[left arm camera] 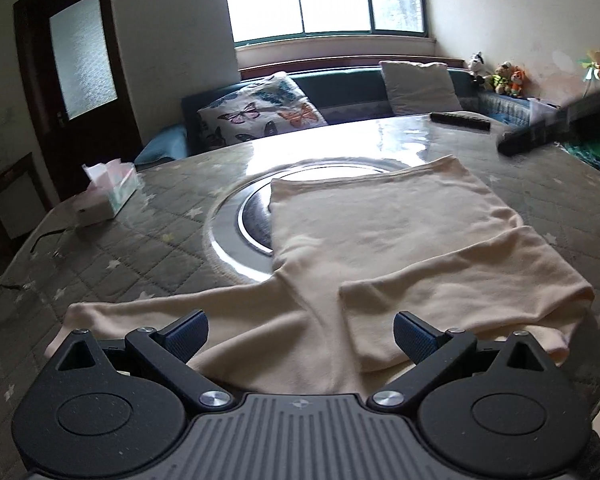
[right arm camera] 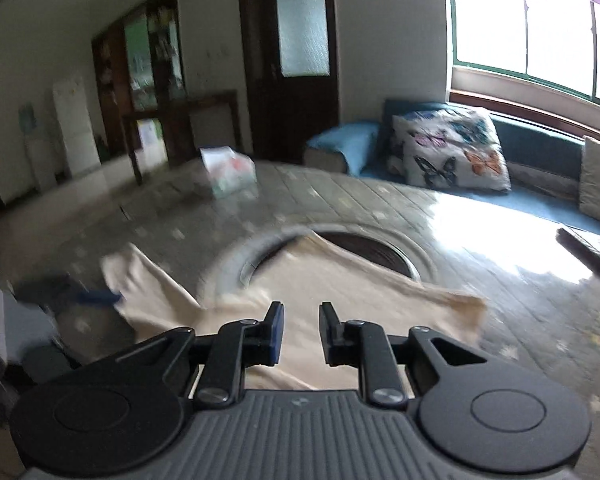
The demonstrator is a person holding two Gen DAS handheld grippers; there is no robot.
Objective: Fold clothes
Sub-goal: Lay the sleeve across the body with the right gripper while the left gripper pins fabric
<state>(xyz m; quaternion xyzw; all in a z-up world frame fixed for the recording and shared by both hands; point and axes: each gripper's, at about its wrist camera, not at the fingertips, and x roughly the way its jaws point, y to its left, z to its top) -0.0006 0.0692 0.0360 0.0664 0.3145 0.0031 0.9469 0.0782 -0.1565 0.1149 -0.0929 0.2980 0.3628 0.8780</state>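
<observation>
A cream shirt [left arm camera: 384, 236] lies flat on the quilted bench [left arm camera: 140, 232], its right sleeve folded in over the body and its far edge covering part of the round metal inset [left arm camera: 236, 216]. The left hand-held gripper [left arm camera: 300, 338] hovers wide open over the near edge, gripping nothing. The right hand-held gripper [right arm camera: 301, 334] hangs over the shirt, its jaws parted and empty.

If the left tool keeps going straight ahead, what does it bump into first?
Probably the cream shirt lying on the table. The left tool is open and points forward over the shirt, though its height above the cloth is hard to judge.
</observation>
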